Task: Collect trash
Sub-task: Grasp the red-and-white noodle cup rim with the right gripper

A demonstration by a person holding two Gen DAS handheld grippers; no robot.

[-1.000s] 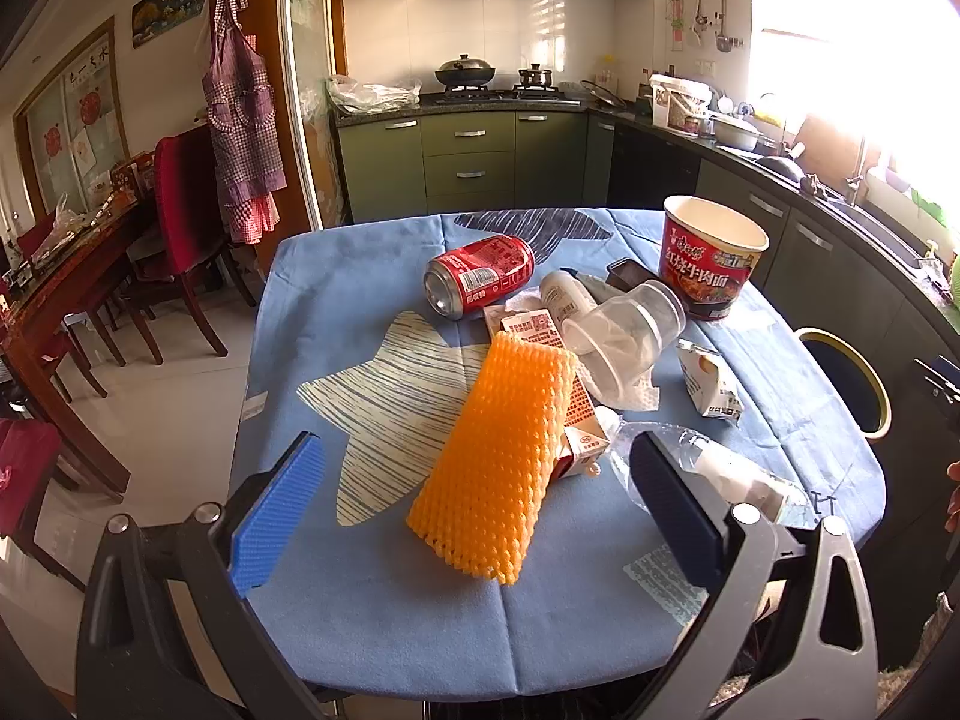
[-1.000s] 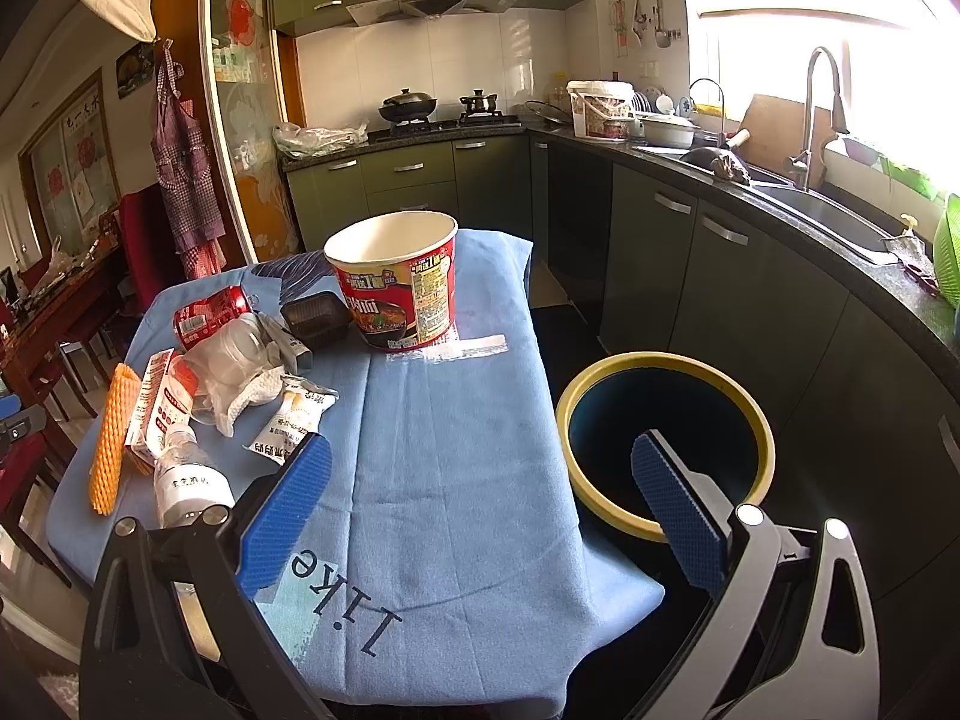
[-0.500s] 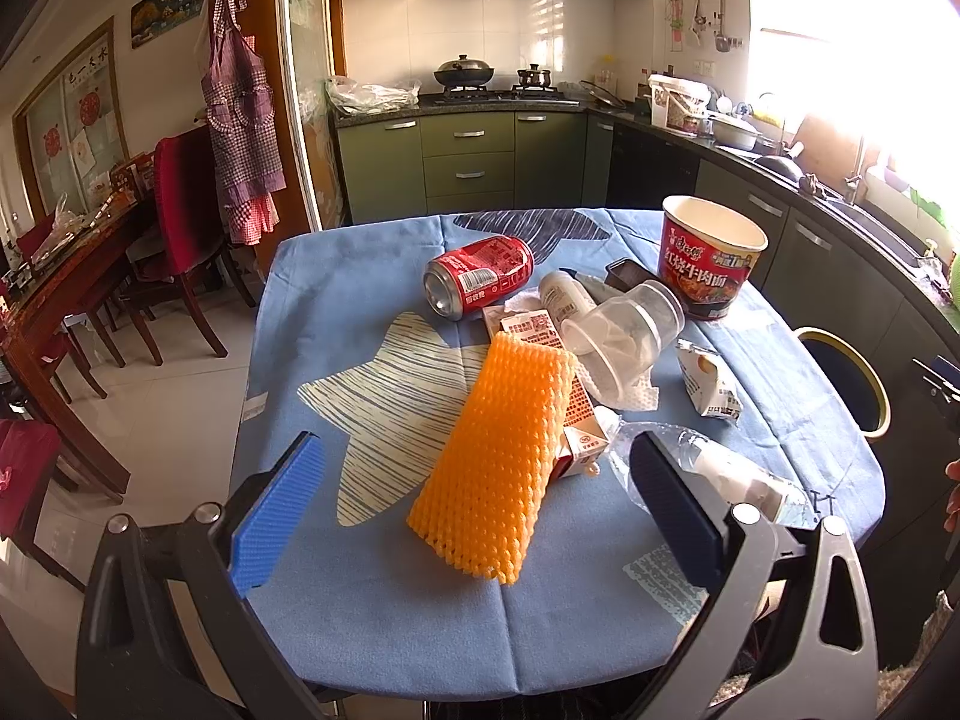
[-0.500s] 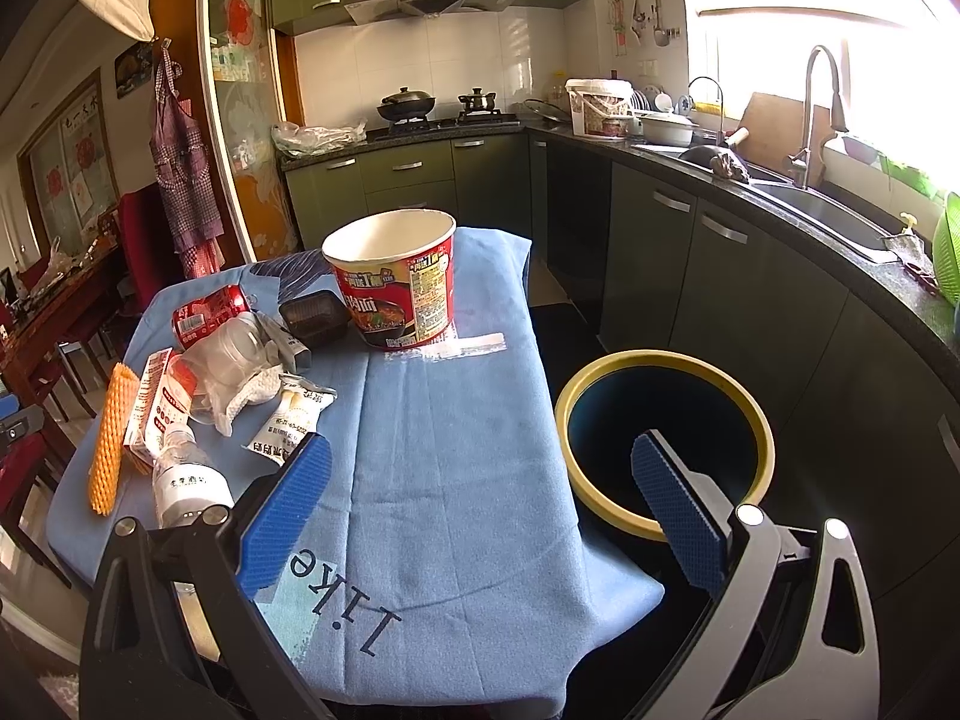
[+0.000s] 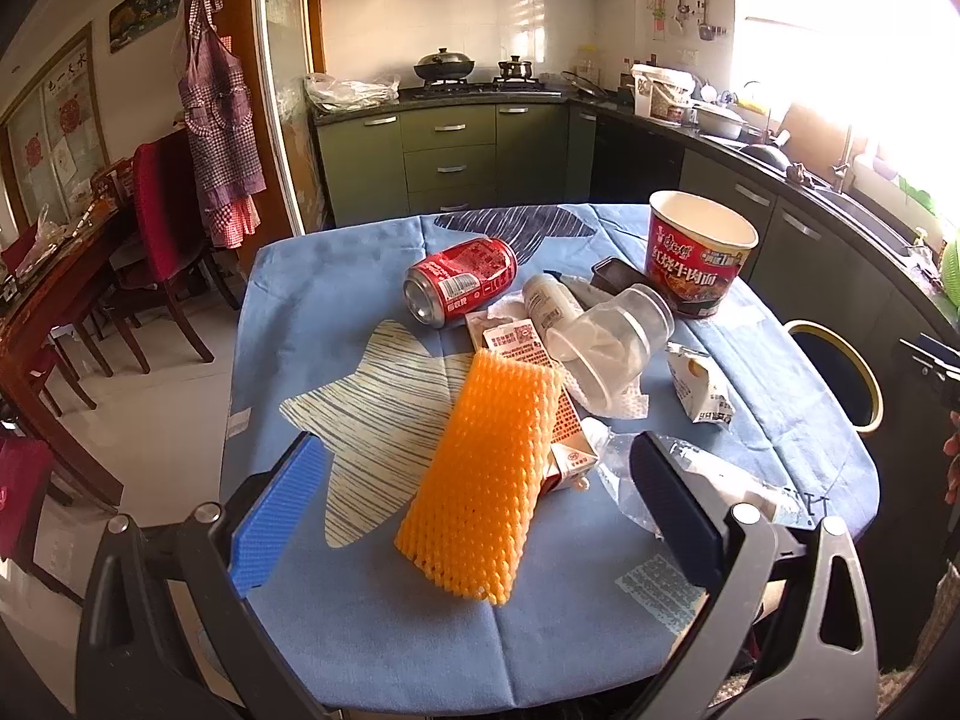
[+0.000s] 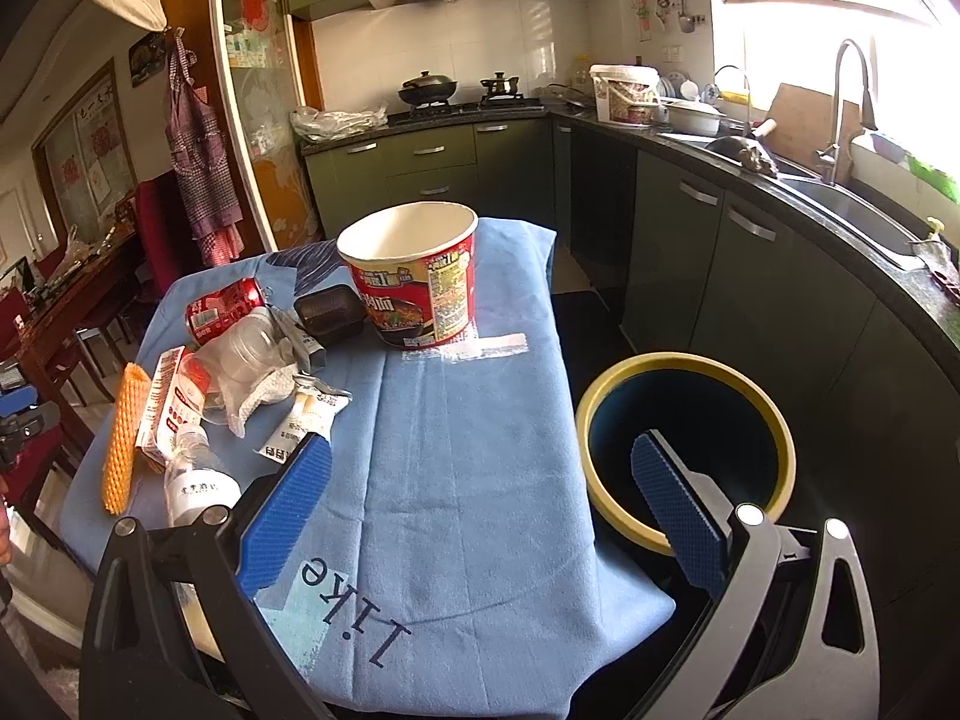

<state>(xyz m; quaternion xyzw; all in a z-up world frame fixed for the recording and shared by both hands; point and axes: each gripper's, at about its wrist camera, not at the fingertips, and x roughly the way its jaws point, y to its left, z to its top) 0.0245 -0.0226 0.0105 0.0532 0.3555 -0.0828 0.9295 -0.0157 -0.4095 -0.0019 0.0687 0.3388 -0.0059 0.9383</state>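
Trash lies on a blue-clothed table (image 5: 312,312): an orange foam net (image 5: 486,474), a red can (image 5: 459,281) on its side, a red noodle cup (image 5: 699,252), a clear plastic cup (image 5: 612,339), a carton (image 5: 540,372) and a crushed bottle (image 5: 708,474). My left gripper (image 5: 480,504) is open at the near edge, with the net between its fingers' line and nothing held. My right gripper (image 6: 480,498) is open over the table's right edge. Just right of that edge stands a yellow-rimmed bin (image 6: 684,444). The noodle cup (image 6: 414,276) stands ahead of it.
Dark green kitchen cabinets (image 6: 708,264) and a sink counter (image 6: 852,204) run along the right. A wooden dining table (image 5: 54,294) and red chairs (image 5: 162,222) stand at the left. A hand (image 5: 951,462) shows at the left wrist view's right edge.
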